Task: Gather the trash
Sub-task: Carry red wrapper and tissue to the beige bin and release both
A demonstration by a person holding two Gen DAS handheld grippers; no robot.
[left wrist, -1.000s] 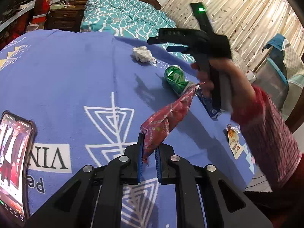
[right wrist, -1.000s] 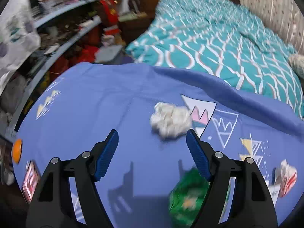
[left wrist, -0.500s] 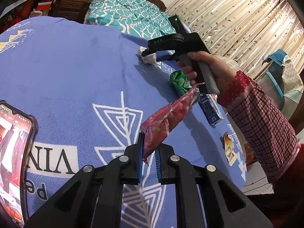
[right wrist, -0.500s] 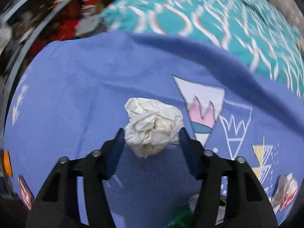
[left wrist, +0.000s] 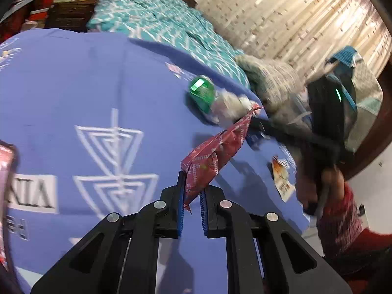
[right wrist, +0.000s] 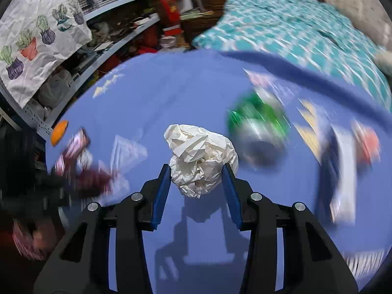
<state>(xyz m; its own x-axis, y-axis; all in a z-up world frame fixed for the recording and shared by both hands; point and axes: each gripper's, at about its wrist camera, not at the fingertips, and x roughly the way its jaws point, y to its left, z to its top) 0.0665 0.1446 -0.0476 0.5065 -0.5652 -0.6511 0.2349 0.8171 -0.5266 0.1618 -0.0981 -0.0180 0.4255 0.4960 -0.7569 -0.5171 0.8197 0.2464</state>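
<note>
Blue cloth [left wrist: 73, 112]: upside-down letters "VIN". Red wrapper [left wrist: 215, 154]: print illegible.

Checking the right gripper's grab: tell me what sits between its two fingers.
A crumpled white paper ball, pinched between the right gripper's closing blue pads; the right wrist view shows it.

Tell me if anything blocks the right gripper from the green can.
Yes: the right gripper is shut on a crumpled paper ball, which fills its jaws. The green can lies on the blue cloth beyond, up and right of the ball, with bare cloth between them.
</note>
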